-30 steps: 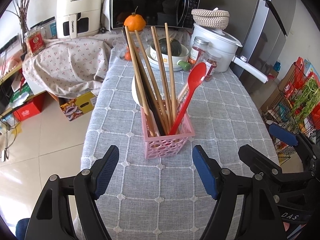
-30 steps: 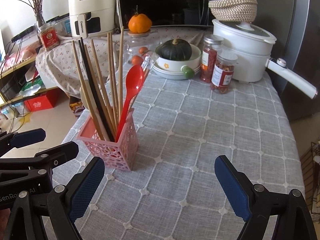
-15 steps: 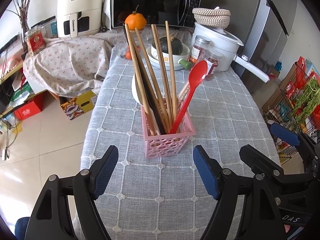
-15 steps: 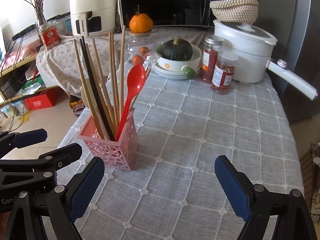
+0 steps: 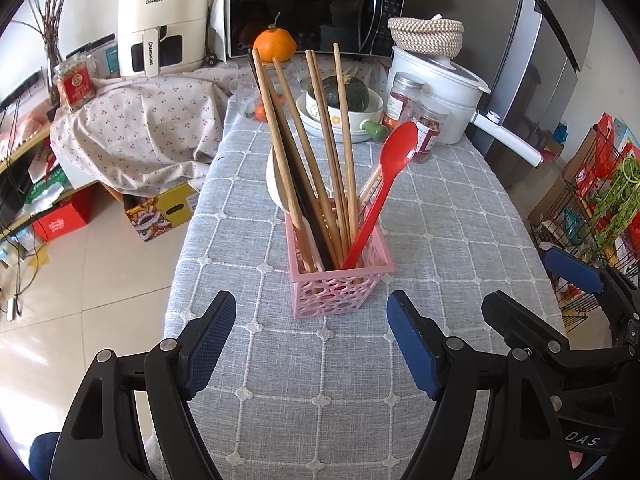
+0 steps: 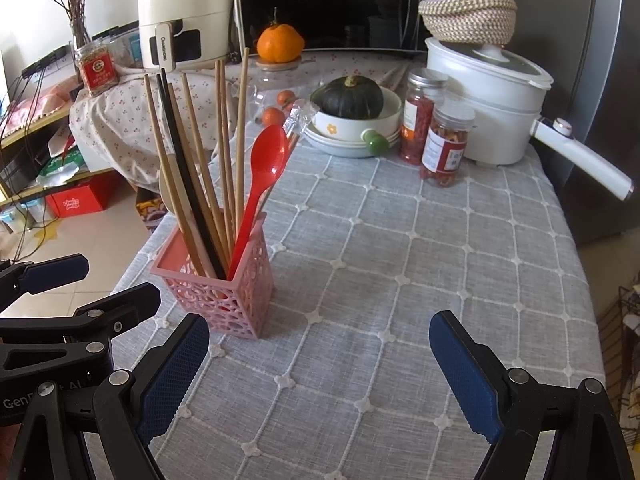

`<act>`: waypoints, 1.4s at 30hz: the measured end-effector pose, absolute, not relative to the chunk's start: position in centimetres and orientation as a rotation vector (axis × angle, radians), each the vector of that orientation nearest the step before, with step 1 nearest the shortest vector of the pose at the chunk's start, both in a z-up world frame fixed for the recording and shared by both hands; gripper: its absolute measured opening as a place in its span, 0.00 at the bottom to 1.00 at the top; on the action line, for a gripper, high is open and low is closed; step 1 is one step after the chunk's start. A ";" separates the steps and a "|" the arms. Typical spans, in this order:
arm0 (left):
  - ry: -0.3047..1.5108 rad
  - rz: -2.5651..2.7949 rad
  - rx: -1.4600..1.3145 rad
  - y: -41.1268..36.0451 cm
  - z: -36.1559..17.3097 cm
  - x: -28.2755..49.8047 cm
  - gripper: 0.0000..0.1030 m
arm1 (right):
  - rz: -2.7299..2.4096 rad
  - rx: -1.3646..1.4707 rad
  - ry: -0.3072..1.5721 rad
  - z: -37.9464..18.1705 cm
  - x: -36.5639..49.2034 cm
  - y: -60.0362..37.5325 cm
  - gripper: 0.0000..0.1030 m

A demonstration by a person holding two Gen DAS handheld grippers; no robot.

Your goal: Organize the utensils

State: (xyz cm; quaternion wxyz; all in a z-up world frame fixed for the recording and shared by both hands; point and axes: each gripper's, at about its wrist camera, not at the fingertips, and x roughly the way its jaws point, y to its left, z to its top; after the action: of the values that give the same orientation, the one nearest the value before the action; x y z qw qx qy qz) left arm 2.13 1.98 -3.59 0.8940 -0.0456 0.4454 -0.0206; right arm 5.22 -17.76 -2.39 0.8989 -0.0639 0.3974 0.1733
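Pink basket (image 5: 340, 280) w/ utensils | L tongs (image 5: 310, 342) agape | R tongs (image 6: 320, 372) agape

A table under a grey tablecloth (image 5: 280, 380) with a white grid pattern carries everything. Just ahead of the left jaws, and ahead-left of the right jaws, a pink perforated basket (image 5: 340, 288) stands upright on the cloth. Well beyond the jaws at the far end sit stacked white dishes (image 6: 352, 140) holding a dark green squash, two clear jars of red contents (image 6: 444, 148) just beside them, and a white lidded pot (image 6: 492, 120) with a long handle.
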 end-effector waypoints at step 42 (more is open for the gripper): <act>0.909 -0.016 -0.075 1.7 -3.6 2.1 0.78 | 0.358 -0.138 0.829 -2.6 5.3 -17.7 0.90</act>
State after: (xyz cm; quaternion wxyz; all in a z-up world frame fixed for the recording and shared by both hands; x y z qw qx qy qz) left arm 2.15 1.75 -3.57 0.8977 -0.0364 0.4390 -0.0078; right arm 5.27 -17.74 -2.59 0.8976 -0.0665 0.4001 0.1726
